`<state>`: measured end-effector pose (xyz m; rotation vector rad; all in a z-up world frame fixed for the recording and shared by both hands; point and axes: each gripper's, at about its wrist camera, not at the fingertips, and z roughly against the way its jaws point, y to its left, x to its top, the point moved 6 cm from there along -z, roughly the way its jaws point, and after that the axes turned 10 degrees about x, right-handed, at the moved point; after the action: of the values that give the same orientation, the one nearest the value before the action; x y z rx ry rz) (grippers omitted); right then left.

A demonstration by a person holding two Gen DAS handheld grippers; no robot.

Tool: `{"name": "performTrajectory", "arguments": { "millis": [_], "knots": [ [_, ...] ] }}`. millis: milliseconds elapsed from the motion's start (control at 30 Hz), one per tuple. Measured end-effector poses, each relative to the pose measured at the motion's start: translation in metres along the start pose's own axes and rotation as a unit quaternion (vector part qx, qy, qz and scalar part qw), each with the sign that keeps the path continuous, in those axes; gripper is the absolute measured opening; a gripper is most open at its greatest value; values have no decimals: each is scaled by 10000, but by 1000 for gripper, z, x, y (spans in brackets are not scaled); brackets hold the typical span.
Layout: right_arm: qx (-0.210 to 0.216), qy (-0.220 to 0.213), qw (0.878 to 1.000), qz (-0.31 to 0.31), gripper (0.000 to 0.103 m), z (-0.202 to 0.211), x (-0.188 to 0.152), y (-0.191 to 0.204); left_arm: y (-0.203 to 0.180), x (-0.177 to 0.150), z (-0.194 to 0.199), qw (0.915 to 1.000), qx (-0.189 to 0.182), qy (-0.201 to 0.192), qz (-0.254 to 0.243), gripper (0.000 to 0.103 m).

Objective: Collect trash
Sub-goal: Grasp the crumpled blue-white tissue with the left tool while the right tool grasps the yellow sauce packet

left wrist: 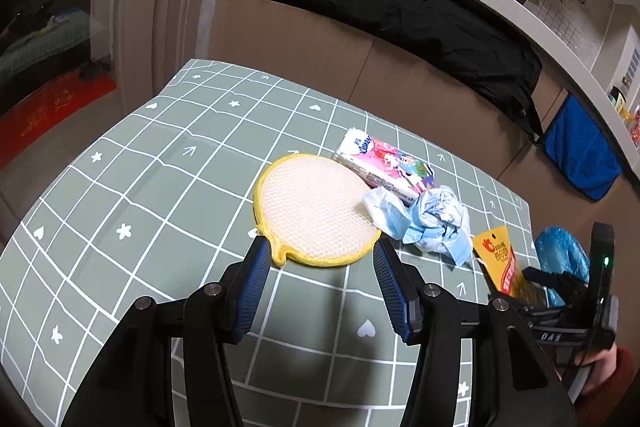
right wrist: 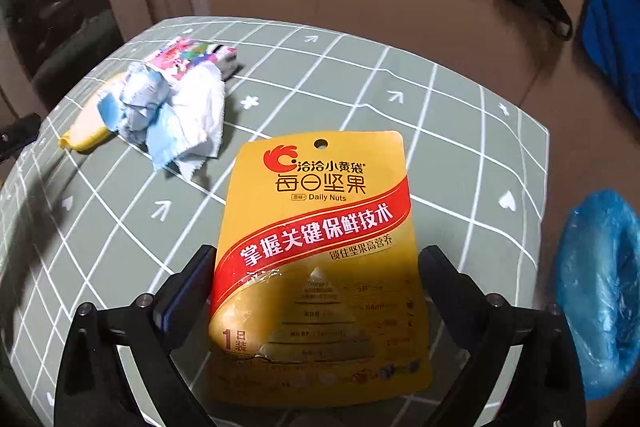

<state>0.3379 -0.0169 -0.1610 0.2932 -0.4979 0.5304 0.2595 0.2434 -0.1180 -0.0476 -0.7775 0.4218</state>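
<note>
Right gripper (right wrist: 316,267) straddling the nut pouch (right wrist: 320,259), jaws set wide to either side of its lower half; contact with the pouch edges not clear, so whether gripped or only framed cannot be told. Pouch lying on the tabletop (right wrist: 460,155), long axis running straight away from the jaws, hang-hole end farthest out. Blue bag (right wrist: 600,287) off the tabletop's right edge, close beside this gripper, likely the place for trash. Left gripper (left wrist: 318,259) open and empty, jaws spread just short of the yellow-rimmed pad (left wrist: 314,207). Crumpled wad (left wrist: 432,223) lying ahead and right of the left jaws, overlapping the pad's right rim and touching the tissue pack (left wrist: 384,163) behind it. Right side clearly nearer pouch and bag; left side nearer the wad.
</note>
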Motion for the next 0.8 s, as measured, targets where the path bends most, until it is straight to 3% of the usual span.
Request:
{"name": "performTrajectory", "arguments": {
  "millis": [100, 167, 233, 300, 333, 500, 667, 800],
  "knots": [
    [21, 30, 9999, 134, 99, -1, 1, -2, -4, -2, -1, 10000, -47, 15, -41, 54],
    [-30, -83, 9999, 77, 91, 4, 0, -4, -8, -4, -1, 9999, -78, 29, -82, 54],
    [-4, -199, 9998, 28, 56, 13, 1, -7, -14, -5, -1, 9998, -118, 64, -154, 54],
    [277, -222, 9993, -93, 33, 20, 5, -8, -19, -4, -2, 9996, -160, 84, -210, 54],
    [378, -244, 9989, -155, 26, 24, 5, -9, -22, -4, -2, 9996, -169, 84, -232, 54],
    [437, -462, 9979, -146, 18, 47, 1, -8, -36, -2, -3, 9993, -231, 87, -291, 54],
    [536, -532, 9970, -151, 18, 57, -3, 1, -69, 4, -7, 9979, -396, 154, -487, 54],
    [553, -634, 9963, -146, 18, 69, -10, 4, -97, 15, -15, 9974, -185, -42, -691, 54]
  ]
}}
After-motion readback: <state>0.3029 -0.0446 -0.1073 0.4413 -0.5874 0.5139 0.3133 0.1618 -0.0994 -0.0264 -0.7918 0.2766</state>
